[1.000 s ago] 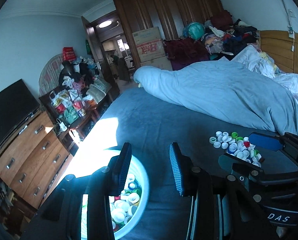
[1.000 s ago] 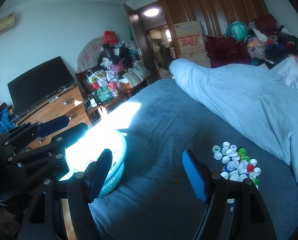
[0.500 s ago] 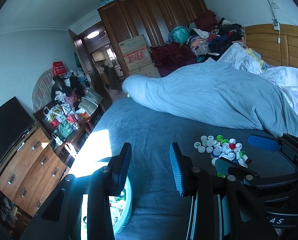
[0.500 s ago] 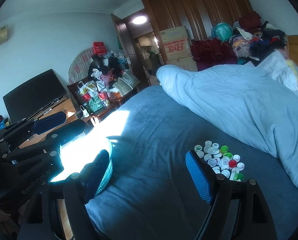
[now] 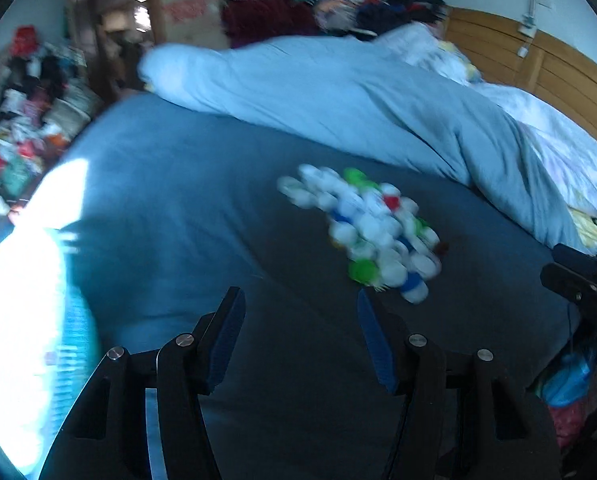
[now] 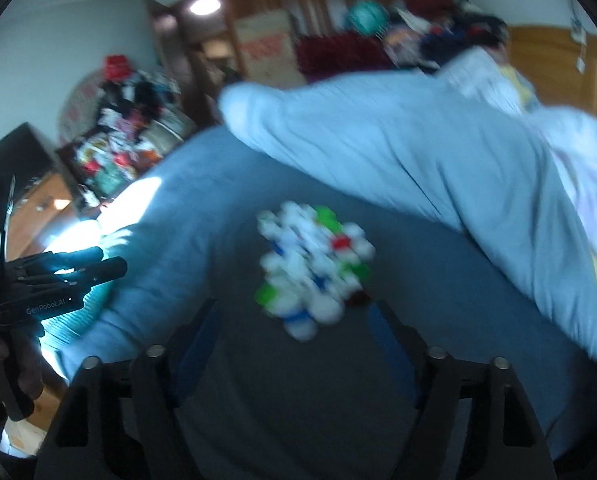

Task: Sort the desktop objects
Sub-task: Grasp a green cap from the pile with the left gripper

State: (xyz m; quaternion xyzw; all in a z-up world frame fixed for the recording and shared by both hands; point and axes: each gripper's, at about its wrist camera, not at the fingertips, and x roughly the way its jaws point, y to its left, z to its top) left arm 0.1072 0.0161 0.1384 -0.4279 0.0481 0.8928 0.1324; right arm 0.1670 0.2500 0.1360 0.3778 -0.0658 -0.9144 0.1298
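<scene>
Both grippers, left and right, were spread apart, holding nothing, just short of the cap pile on the bed.

Bottle caps lay heaped on bed; duvet behind them; basket at left edge.

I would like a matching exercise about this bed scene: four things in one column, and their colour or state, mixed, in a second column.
Things:
1. bottle caps
2. duvet
3. left gripper
4. headboard

States:
a. brown wood
b. open, holding nothing
c. light blue, bunched along the bed
d. piled on the dark sheet, mostly white

Pairs: 1-d, 2-c, 3-b, 4-a
</scene>
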